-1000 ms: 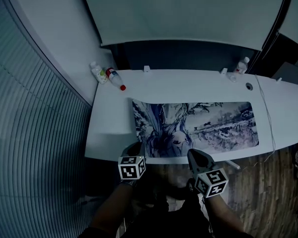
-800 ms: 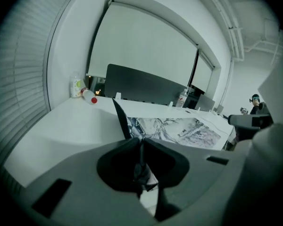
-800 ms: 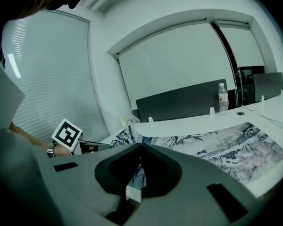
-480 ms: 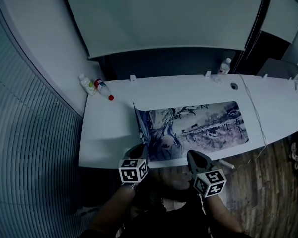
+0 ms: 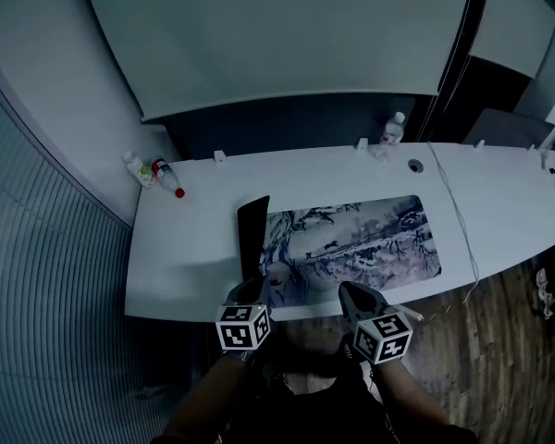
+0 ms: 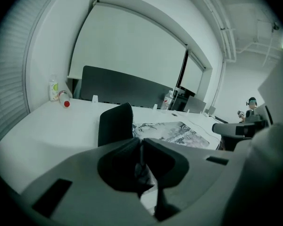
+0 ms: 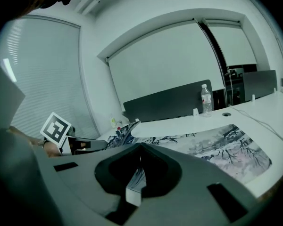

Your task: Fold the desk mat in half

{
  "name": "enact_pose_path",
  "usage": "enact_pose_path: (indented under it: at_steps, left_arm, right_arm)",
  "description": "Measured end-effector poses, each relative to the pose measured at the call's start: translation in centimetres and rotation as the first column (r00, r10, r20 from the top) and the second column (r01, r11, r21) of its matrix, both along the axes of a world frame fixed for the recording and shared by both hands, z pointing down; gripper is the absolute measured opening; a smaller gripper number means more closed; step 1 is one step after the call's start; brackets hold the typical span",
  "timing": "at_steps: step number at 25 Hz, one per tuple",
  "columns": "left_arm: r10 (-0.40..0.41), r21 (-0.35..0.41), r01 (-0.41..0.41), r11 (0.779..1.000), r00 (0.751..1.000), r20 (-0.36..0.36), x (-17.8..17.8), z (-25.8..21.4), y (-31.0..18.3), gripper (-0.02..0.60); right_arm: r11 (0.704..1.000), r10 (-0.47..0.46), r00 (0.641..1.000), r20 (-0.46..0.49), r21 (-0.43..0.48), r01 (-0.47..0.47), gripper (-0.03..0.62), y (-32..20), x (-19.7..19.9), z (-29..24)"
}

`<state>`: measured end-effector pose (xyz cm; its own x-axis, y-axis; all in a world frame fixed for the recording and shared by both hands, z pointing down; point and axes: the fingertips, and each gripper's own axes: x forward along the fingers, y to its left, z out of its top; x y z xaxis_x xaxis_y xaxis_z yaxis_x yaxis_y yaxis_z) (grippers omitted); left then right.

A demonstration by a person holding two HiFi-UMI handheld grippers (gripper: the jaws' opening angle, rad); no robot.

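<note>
The desk mat, printed with a pale ink landscape, lies on the white desk. Its left end stands lifted and curled, with the black underside showing. My left gripper is at the mat's near left corner, shut on the edge, and its jaws have just been closing with the mat between them. The black flap rises just ahead of my left gripper. My right gripper is shut on the near edge further right. In the right gripper view, my right gripper pinches the mat.
Two bottles stand at the desk's far left corner and one bottle at the far right. A cable runs across the desk right of the mat, near a grommet hole. A dark divider panel backs the desk.
The mat's left end has come up off the desk and curled rightward, baring its black underside. Both grippers have moved right along the near edge with the mat in them.
</note>
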<state>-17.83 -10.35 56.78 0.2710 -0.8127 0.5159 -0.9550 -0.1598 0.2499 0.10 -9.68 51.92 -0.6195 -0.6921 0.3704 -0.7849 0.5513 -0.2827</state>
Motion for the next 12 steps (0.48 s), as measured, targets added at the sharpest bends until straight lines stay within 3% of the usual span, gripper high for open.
enact_pose_path:
  at_steps: [12]
  left_arm:
    - [0.032, -0.008, -0.032, 0.999, 0.999, -0.022, 8.1, -1.1, -2.6, 0.037]
  right_arm:
    - [1.000, 0.015, 0.999, 0.034, -0.026, -0.014, 0.023, -3.0, 6.6, 0.8]
